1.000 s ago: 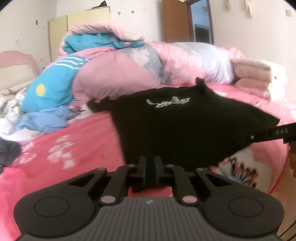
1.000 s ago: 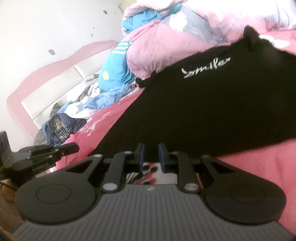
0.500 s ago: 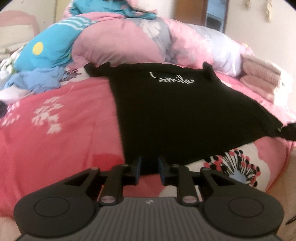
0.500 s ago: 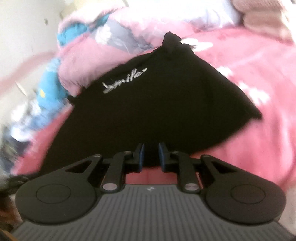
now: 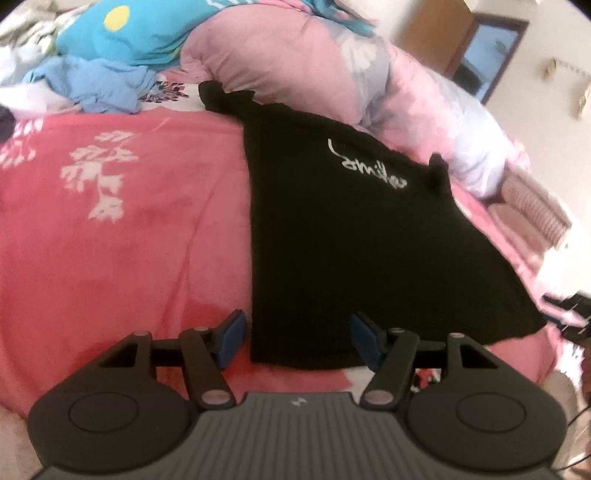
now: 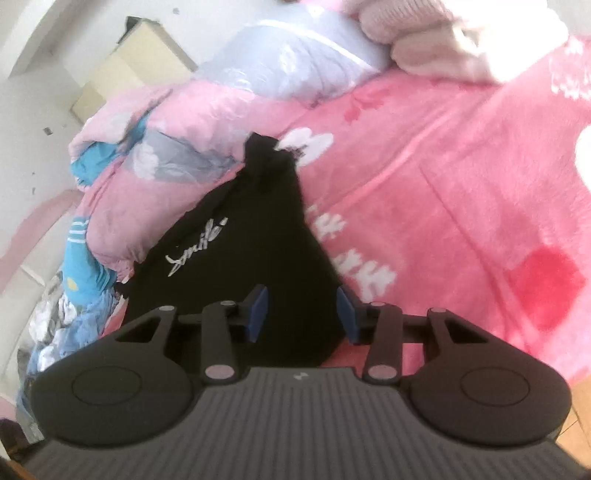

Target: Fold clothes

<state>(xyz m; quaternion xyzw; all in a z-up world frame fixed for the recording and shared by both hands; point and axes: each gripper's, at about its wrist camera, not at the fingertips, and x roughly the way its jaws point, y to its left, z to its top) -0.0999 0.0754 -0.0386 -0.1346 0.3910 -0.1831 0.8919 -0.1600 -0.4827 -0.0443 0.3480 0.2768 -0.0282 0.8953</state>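
One black cotton shirt with white script lettering (image 5: 354, 236) lies spread flat on the bed's pink floral blanket (image 5: 122, 229), top edge against one bunched pink quilt (image 5: 295, 62). Left gripper (image 5: 295, 338) and right gripper (image 6: 301, 312): both spread apart, empty, at the shirt's near hem.

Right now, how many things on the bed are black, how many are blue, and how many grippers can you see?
Black: 1, the shirt
Blue: 2, the cushion and the cloth
Grippers: 2, left gripper and right gripper, both open
Total: 5
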